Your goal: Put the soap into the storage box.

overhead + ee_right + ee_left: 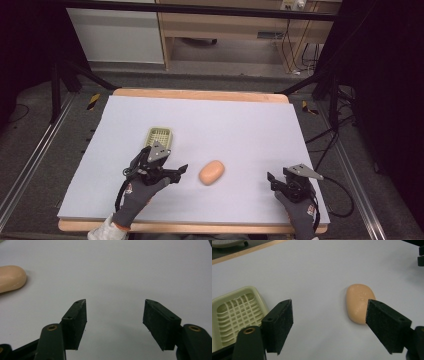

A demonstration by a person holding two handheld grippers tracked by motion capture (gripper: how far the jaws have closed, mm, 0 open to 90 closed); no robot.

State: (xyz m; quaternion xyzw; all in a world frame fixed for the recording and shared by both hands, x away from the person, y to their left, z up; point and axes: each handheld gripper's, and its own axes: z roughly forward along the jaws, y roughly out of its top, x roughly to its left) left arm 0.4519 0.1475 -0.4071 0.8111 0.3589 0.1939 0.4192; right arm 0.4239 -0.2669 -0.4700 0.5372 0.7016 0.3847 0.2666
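Observation:
A peach-coloured soap bar lies on the white table sheet, near the front middle. A pale yellow slatted soap dish sits to its left and a little farther back. My left gripper, held in a grey-gloved hand, hovers between dish and soap, pointing right toward the soap. In the left gripper view, the left gripper is open with nothing between its jaws; the soap lies just beyond the right jaw and the dish behind the left one. My right gripper rests open near the front right corner, open over bare sheet, with the soap far to its left.
The white sheet covers a wooden table whose rim shows at the back. Black frame legs stand at both back corners. Cables trail on the floor to the right.

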